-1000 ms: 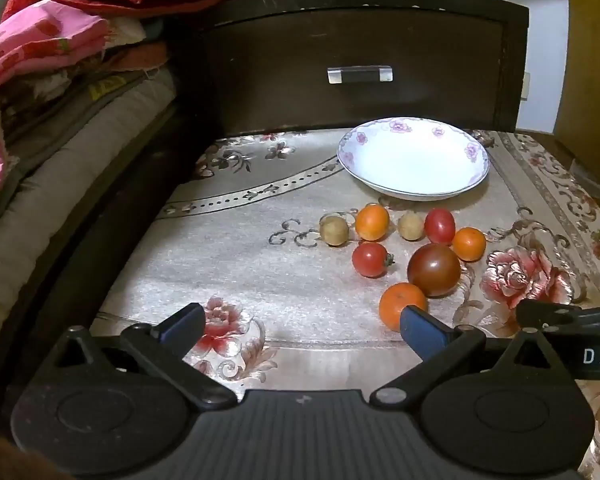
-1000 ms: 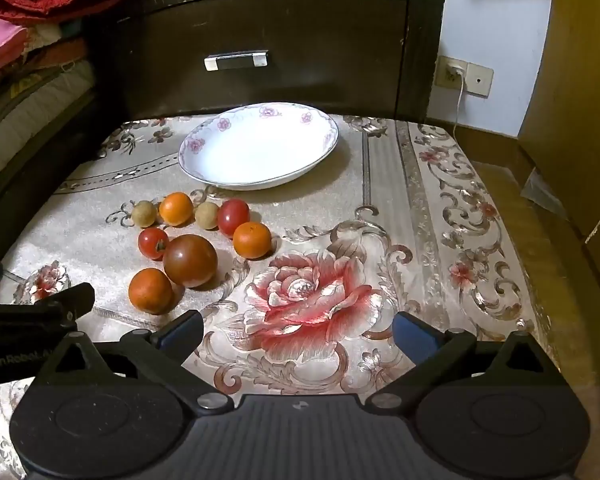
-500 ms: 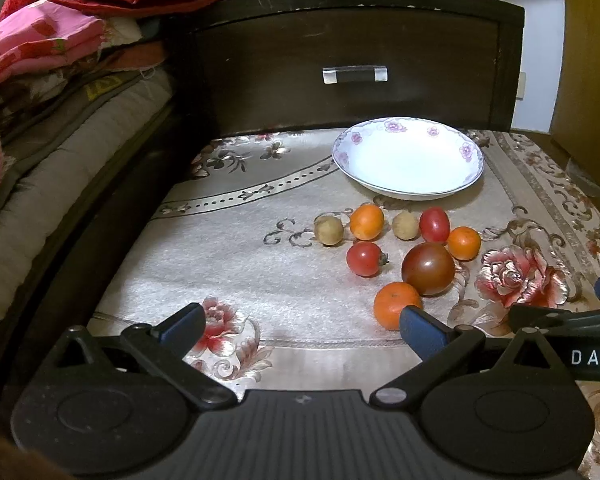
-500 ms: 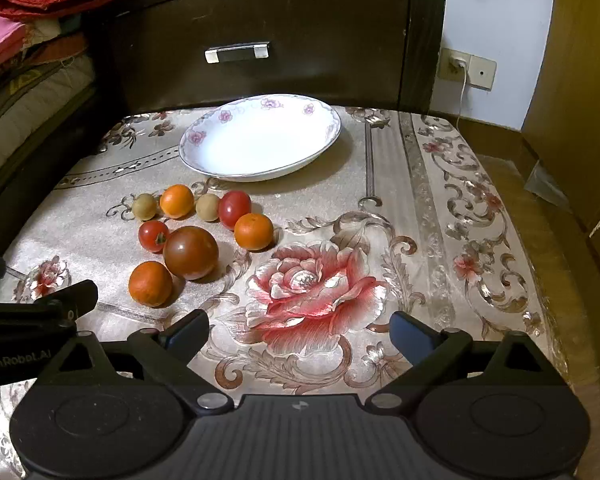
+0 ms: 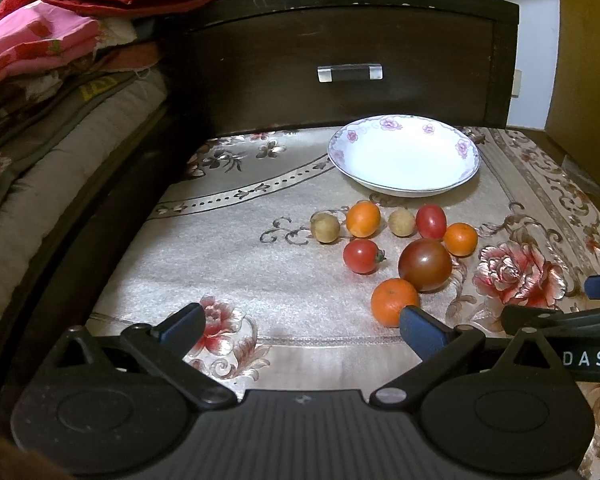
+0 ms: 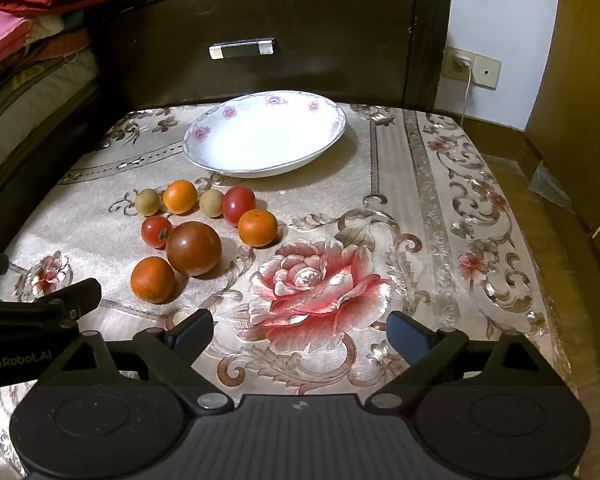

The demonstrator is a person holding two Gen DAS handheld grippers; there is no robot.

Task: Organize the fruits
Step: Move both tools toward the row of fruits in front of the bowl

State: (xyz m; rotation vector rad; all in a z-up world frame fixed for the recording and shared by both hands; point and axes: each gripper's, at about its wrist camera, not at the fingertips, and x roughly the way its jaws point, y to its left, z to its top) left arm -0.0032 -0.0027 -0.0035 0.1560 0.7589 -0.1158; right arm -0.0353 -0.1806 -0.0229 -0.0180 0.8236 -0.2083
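While both grippers hang over the near edge of a small table spread with a flowered cloth [image 6: 440,208], neither one holds anything. The left gripper [image 5: 300,322] has its blue-tipped fingers spread wide over bare cloth, and its right finger [image 5: 420,326] sits just in front of the nearest orange [image 5: 394,300] in the left wrist view, though whether they touch cannot be told. The right gripper [image 6: 300,330] also stands wide apart above the big embroidered rose [image 6: 312,284]; its jaws have just been closing a little, with nothing between them. All the fruit lies loose on the cloth in a cluster just in front of a white bowl [image 6: 332,136] with pink flowers on its rim. In that cluster are a large dark tomato [image 6: 194,248], two small red tomatoes [image 6: 156,231] and [image 6: 238,204], three oranges and two small tan round fruits [image 6: 147,201] and [image 6: 211,202]. No fruit is in the bowl. Behind the table stands a dark wooden drawer front [image 5: 340,40] with a clear handle [image 5: 350,72], and folded blankets [image 5: 40,60] are piled to the left.
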